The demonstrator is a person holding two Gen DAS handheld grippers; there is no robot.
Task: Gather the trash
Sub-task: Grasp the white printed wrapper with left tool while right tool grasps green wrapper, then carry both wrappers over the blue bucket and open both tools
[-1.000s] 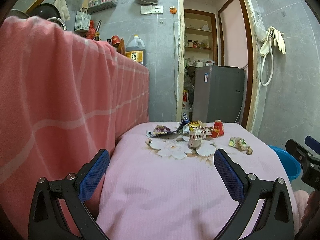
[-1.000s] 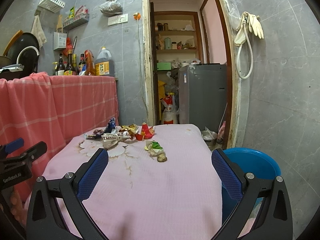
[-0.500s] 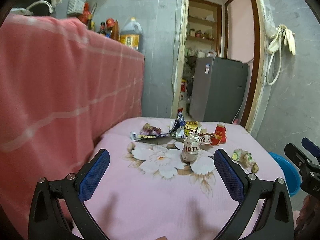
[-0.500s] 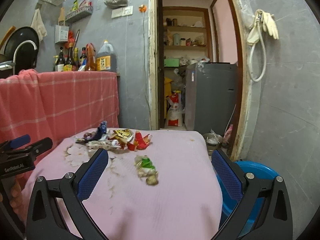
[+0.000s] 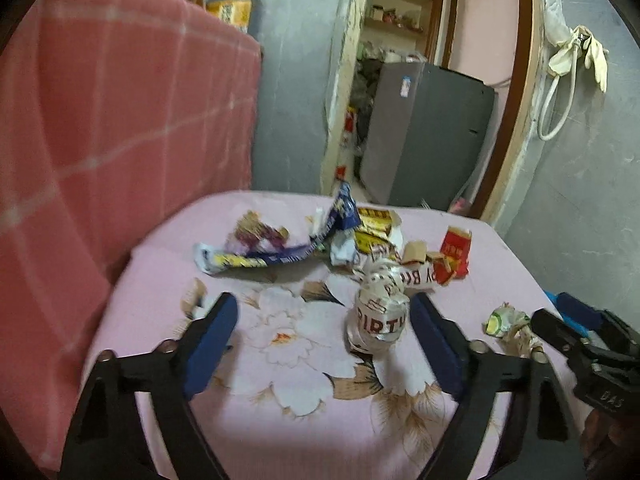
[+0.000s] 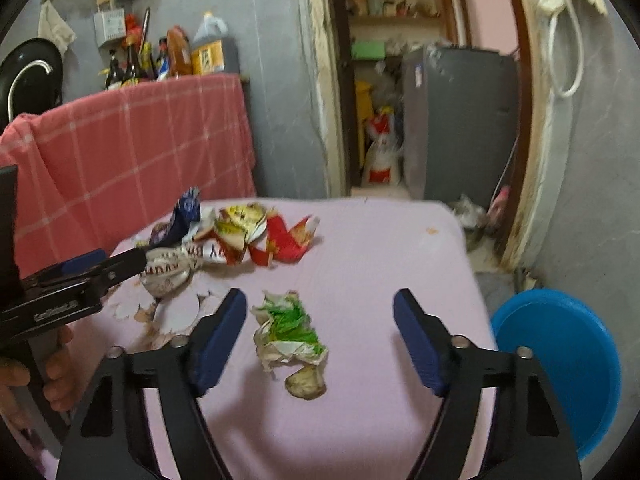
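Note:
Trash lies on a pink flowered tablecloth (image 5: 304, 432). In the left wrist view a crumpled white paper wad (image 5: 378, 316) with red letters sits between the fingers of my left gripper (image 5: 324, 304), close to the right pad. The jaws are closing and the pads do not press it. In the right wrist view a crumpled green-and-white wrapper (image 6: 290, 328) lies between the fingers of my right gripper (image 6: 320, 300), nearer the left pad. These jaws are closing too, without touching it. Behind lie a blue wrapper (image 5: 280, 256), a yellow wrapper (image 5: 372, 228) and a red packet (image 5: 454, 256).
A blue basin (image 6: 560, 360) stands on the floor off the table's right edge. A counter draped in red checked cloth (image 5: 120, 120) rises along the left side. A grey appliance (image 6: 460, 120) stands in the doorway beyond the table.
Both grippers have come forward over the table and tipped downward, so the trash looks larger. Each pair of jaws stands narrower than before, with a piece of trash now between them.

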